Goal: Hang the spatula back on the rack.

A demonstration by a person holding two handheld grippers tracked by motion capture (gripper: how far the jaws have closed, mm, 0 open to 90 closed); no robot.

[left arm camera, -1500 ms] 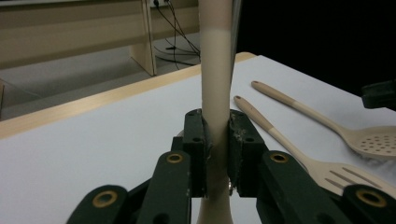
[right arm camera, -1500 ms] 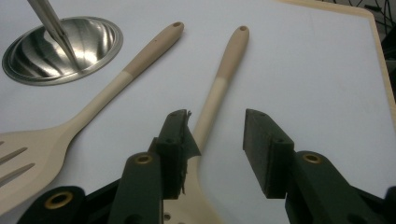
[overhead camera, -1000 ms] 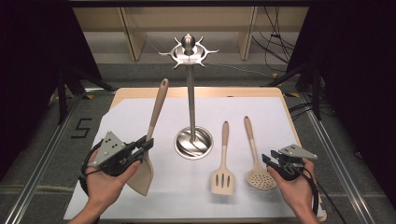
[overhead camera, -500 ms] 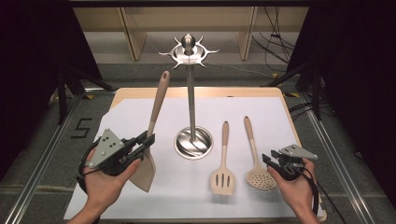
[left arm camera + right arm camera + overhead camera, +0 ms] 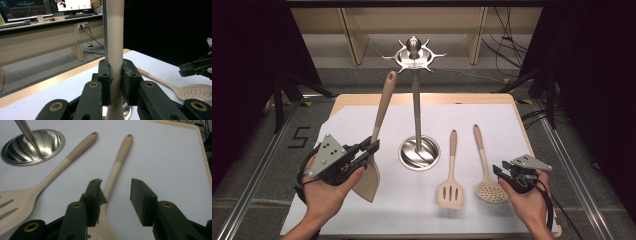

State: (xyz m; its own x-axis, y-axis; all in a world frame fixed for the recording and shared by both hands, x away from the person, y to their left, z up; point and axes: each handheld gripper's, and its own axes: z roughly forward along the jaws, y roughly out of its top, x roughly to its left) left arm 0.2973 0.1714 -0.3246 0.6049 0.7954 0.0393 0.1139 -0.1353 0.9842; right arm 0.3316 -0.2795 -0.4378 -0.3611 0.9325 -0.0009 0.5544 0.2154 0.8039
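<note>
My left gripper (image 5: 371, 148) is shut on the handle of a beige solid spatula (image 5: 379, 120), held nearly upright with its blade (image 5: 368, 181) low over the white mat and its handle end near the rack top. In the left gripper view both pads clamp the handle (image 5: 115, 45). A steel utensil rack (image 5: 416, 100) with a hooked crown (image 5: 414, 54) stands on a round base (image 5: 419, 153) mid-table. A slotted turner (image 5: 450, 175) and a perforated skimmer (image 5: 484, 167) lie flat to its right. My right gripper (image 5: 498, 173) rests open beside the skimmer; its jaws straddle the skimmer handle (image 5: 119, 165) without touching.
A white mat (image 5: 512, 130) covers a wooden-edged table (image 5: 462, 98). Dark curtains flank both sides. Desk legs and cables (image 5: 507, 35) lie beyond the far edge. Metal floor rails (image 5: 257, 170) run along the left and right.
My left hand has tipped the spatula more upright and lifted it slightly; its handle end now sits higher, closer to the rack's crown. The right gripper has stayed put.
</note>
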